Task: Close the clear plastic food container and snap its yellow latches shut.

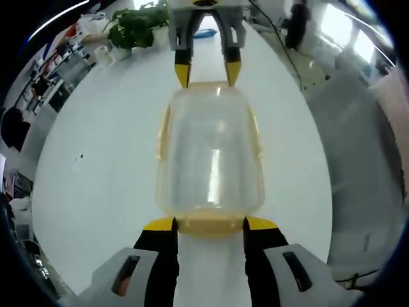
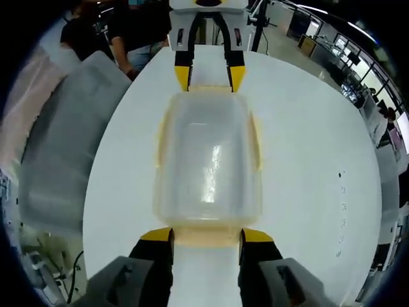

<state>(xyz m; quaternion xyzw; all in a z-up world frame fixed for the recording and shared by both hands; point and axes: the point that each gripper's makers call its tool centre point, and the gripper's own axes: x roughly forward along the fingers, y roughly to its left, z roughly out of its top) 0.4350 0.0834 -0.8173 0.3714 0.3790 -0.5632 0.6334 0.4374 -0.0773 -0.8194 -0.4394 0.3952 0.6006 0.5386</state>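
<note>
A: How should the latching go from here?

B: Nearest first. The left gripper (image 1: 209, 224) has its jaws spread, their yellow tips just beside the two corners of the near end latch (image 1: 211, 226) of the clear container (image 1: 209, 157). I'd press that latch down squarely until it seats, keeping the push along the box's long axis so it doesn't skid on the white table (image 1: 96, 192).

A: And the other end?

B: The right gripper (image 2: 206, 235) mirrors it: jaws parted, tips flanking its own end latch (image 2: 208, 237). Pushing both ends together should brace the box.

A: How does the container look?

B: The lid appears to sit on the base, clear and domed, with pale yellow side latches (image 2: 257, 144) along the long rims; whether those are snapped I can't tell. It lies mid-table, well away from the edges, between the two grippers.
</note>
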